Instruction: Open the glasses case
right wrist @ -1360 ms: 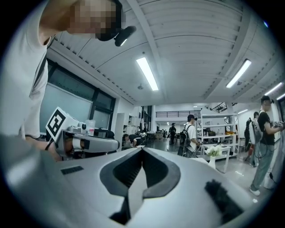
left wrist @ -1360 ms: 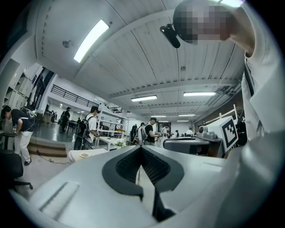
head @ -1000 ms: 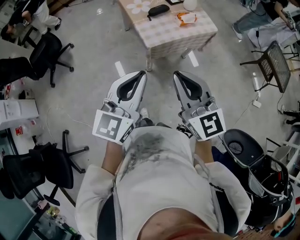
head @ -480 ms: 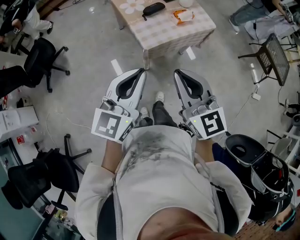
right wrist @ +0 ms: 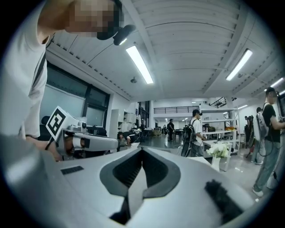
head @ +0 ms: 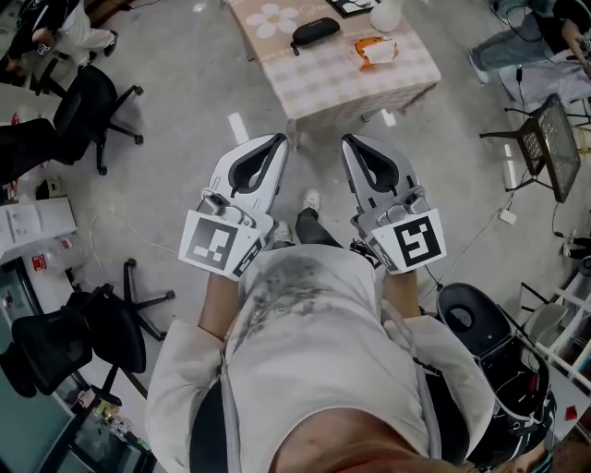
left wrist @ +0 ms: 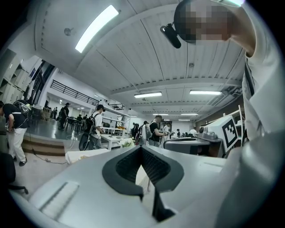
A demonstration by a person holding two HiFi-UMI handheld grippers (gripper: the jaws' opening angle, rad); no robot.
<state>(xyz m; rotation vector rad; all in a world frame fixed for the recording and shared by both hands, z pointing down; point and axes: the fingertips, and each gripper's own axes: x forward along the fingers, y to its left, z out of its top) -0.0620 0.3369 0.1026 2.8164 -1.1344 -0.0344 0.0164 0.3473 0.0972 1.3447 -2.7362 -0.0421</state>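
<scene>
**First onlooker:** As the person stands on the grey floor [head: 175, 185], both tools are held out level in front of the chest, side by side with a gap between them.

**Second onlooker:** Anything in them?

**First onlooker:** No. The left gripper [head: 280, 140] has its jaws pressed together with nothing between them. The right gripper [head: 348, 140] is the same, jaws together and empty.

**Second onlooker:** Where's the glasses case?

**First onlooker:** On the far table [head: 337, 78], the one with the checked cloth. The glasses case [head: 313, 30] is black and looks shut. It lies towards the far side of the top, well apart from both grippers. Just to its left is a white flower-shaped mat [head: 275, 16]. To its right is an orange packet [head: 373, 48], and beyond that a white rounded thing [head: 385, 16] I can't make out.

**Second onlooker:** And round about?

**First onlooker:** A black office chair [head: 90, 97] stands at the far left. One white shoe [head: 312, 199] shows on the floor between the grippers. Other people [left wrist: 95, 127] stand at benches across the room.
</scene>
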